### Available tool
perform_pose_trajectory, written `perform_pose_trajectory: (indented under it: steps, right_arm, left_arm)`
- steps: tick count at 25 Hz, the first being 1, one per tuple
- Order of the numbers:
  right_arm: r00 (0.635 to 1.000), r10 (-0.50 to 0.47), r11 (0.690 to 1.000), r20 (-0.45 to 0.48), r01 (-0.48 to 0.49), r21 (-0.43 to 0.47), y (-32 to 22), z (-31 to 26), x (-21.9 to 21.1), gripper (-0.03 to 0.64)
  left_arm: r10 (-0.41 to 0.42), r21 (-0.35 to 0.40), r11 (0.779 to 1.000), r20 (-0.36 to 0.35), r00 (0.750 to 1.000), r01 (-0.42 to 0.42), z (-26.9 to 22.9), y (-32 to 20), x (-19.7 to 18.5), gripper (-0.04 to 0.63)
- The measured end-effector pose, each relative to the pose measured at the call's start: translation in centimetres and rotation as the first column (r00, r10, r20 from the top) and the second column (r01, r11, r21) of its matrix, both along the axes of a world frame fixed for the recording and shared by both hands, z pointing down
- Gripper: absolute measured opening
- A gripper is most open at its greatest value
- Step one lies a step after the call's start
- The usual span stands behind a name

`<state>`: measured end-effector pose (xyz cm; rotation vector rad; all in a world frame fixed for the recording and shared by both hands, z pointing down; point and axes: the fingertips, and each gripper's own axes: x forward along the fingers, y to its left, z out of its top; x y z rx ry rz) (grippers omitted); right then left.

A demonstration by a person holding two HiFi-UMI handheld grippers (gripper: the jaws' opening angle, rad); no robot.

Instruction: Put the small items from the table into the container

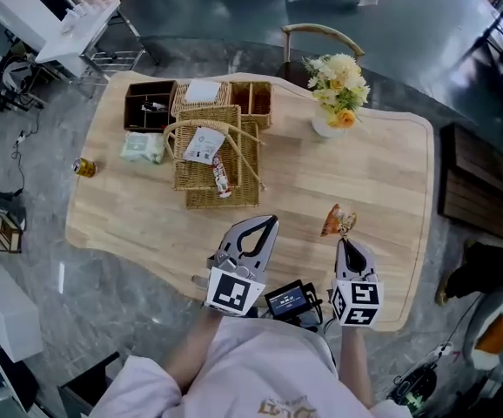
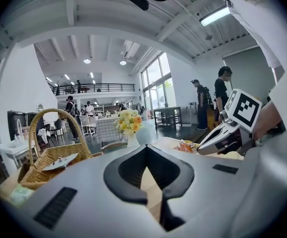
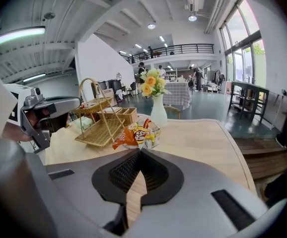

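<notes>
An orange and yellow snack packet [image 1: 337,222] hangs at the tips of my right gripper [image 1: 342,241], which is shut on its edge above the table's near right part. In the right gripper view the packet [image 3: 137,134] sits right at the closed jaw tips [image 3: 140,151]. My left gripper [image 1: 270,221] hovers beside it to the left, jaws shut with nothing between them [image 2: 145,148]. The wicker basket [image 1: 195,200] with a hoop handle stands further back and left, with a white packet [image 1: 204,144] and a small item [image 1: 221,179] inside it.
A green packet [image 1: 143,146] lies left of the basket, and a can [image 1: 83,167] sits at the table's left edge. A dark organiser box [image 1: 150,104] and wicker trays [image 1: 251,98] line the back. A flower vase [image 1: 338,94] stands at the back right.
</notes>
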<state>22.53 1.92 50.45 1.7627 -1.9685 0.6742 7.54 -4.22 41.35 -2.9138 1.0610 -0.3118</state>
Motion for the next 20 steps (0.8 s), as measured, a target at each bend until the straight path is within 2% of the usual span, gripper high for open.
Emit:
perform_pose_trajectory:
  steps: [9,12,20]
  right_arm:
    - [0.998,-0.069,0.996,-0.007,0.069,0.06,-3.2,-3.3,-7.1,0.017]
    - [0.997,-0.079,0.994,-0.001,0.078,0.078,-4.1,-4.1,-8.7,0.018]
    - [0.995,-0.098,0.987,0.006,0.096,0.127,-6.2,-6.2,-11.7,0.018]
  left_arm:
    - [-0.055,0.017,0.998,0.006,0.998,0.054,-1.1,-2.1,-6.7,0.003]
    - [-0.083,0.004,0.997,-0.018,0.996,0.083,-2.0,-2.8,-8.2,0.003]
    - [-0.098,0.028,0.995,-0.016,0.995,0.099,-2.9,-4.1,-11.3,0.003]
